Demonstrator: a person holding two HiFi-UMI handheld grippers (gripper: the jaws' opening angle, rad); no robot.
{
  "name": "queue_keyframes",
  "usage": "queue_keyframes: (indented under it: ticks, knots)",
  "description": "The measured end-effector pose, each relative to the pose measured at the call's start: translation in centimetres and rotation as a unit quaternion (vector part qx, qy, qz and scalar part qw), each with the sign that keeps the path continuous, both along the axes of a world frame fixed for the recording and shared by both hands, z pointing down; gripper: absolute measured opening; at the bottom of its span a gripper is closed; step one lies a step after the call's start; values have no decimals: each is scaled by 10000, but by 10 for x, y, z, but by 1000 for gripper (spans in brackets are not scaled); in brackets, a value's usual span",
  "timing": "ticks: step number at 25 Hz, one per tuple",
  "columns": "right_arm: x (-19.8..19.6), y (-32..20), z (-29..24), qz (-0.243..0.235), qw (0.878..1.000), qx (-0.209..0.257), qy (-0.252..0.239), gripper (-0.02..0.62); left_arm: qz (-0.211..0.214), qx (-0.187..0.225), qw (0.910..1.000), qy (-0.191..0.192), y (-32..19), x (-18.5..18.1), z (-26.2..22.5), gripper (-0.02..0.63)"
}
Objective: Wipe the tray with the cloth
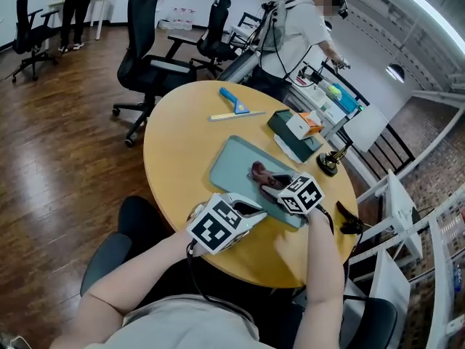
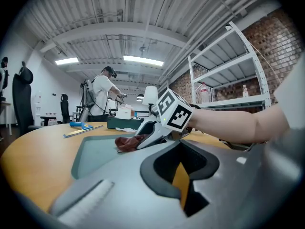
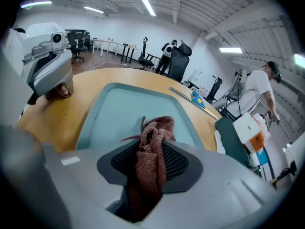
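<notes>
Now R tongs (image 3: pixel 151 149) clamp nubbly rust cloth (image 3: pixel 156 127) on smooth teal tray (image 3: pixel 121 106); L tongs (image 2: pixel 181 175) apart.

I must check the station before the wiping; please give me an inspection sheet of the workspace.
Surface: round wooden table, no spill seen.
Job's things: teal tray on table; brown cloth on tray.
Clutter: blue scraper, ruler, green box beyond tray.
Grippers: right gripper shut on cloth; left gripper empty, jaws slightly apart, beside tray.
Cables: black cable at right wrist.
Surroundings: office chairs, standing person, white shelving.
</notes>
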State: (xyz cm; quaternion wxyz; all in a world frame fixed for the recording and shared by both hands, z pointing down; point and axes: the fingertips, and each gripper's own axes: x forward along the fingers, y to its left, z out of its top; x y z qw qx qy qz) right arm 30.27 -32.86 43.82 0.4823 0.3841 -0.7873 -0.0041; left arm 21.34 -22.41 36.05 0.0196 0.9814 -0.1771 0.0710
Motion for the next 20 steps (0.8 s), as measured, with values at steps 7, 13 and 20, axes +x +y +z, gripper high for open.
queue_keyframes:
  ticks: [7,13,20]
  knots:
    - [46,12,1,515,9986,33,-97,132,-342,-1,9994,27,-14,-12,0,321]
    - [82,20,1,895,9960,40,-19,132,-187,-51,9998,50,-23,-6,-1,321]
    - [102,25,2,1110,9938,51,43,132,-273,-27,9996,38,-26,-6,1,321]
